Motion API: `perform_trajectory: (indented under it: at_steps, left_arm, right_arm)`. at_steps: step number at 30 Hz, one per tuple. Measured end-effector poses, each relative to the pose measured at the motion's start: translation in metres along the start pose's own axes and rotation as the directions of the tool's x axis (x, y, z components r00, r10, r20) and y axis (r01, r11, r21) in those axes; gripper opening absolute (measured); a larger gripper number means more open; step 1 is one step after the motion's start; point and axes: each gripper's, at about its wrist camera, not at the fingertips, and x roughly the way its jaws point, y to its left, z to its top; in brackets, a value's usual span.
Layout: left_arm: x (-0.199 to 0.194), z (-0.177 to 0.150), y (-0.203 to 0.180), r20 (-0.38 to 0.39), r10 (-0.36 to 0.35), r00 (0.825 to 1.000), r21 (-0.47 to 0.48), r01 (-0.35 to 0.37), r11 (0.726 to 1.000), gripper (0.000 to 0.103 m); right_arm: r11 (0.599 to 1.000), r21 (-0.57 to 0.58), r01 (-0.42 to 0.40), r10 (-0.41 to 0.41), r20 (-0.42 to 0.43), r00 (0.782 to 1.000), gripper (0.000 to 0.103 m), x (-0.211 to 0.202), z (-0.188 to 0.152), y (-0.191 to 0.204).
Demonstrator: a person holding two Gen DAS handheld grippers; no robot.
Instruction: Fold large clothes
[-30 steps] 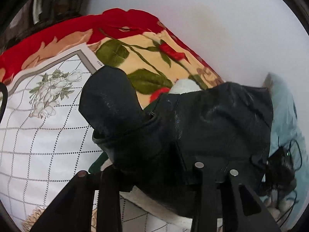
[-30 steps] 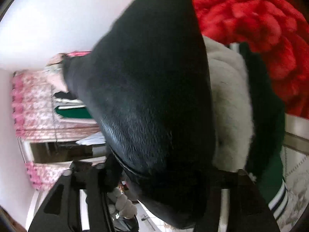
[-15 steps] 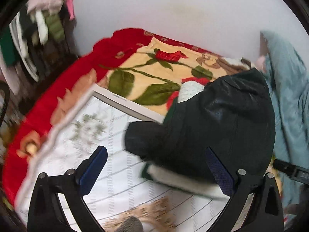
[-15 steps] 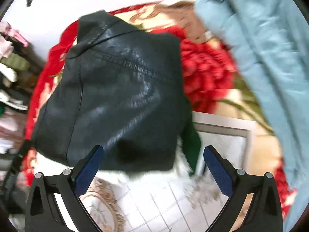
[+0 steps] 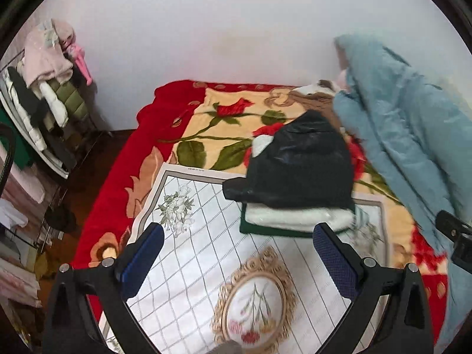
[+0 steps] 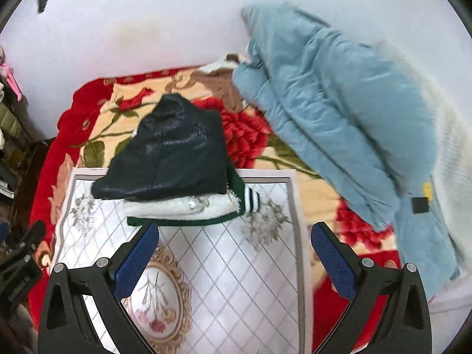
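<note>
A folded jacket [image 5: 301, 165], black leather outside with white fleece lining and a green hem, lies on the far edge of a white checked cloth [image 5: 206, 259] on the bed. It also shows in the right wrist view [image 6: 174, 159], with a striped cuff [image 6: 250, 197] sticking out on its right. My left gripper [image 5: 236, 244] is open and empty, held above the cloth in front of the jacket. My right gripper [image 6: 233, 247] is open and empty too, in front of the jacket and apart from it.
A red floral blanket [image 5: 206, 118] covers the bed against a white wall. A light blue puffer coat [image 5: 407, 135] lies heaped on the right [image 6: 339, 124]. A rack of clothes [image 5: 44, 103] stands at the left, beyond the bed's edge.
Both grippers let go of the black jacket and opened. They drew back and up, and the folded jacket now lies on the cloth.
</note>
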Motion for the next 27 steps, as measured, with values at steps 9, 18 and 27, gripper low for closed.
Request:
perform_trajectory:
  at_steps: [9,18,27]
  left_arm:
    - [-0.14,-0.017,-0.001,0.085,-0.036,0.996,0.014,0.035,0.999,0.103]
    - [-0.24,-0.035,-0.009,0.185,-0.086,0.979,0.016,0.085,0.996,0.103]
    - [-0.277,-0.046,-0.011,0.224,-0.083,0.971,0.019,0.081,0.997,0.103]
  right_arm:
    - [1.0,0.011,0.017,-0.019,0.129,0.991,0.103,-0.182,-0.056,-0.026]
    - [0.999,0.019,-0.028,0.023,0.24,0.971,0.103,-0.309,-0.094,-0.061]
    - [0.999,-0.002,-0.038,0.036,0.317,0.948,0.103,-0.376,-0.114,-0.078]
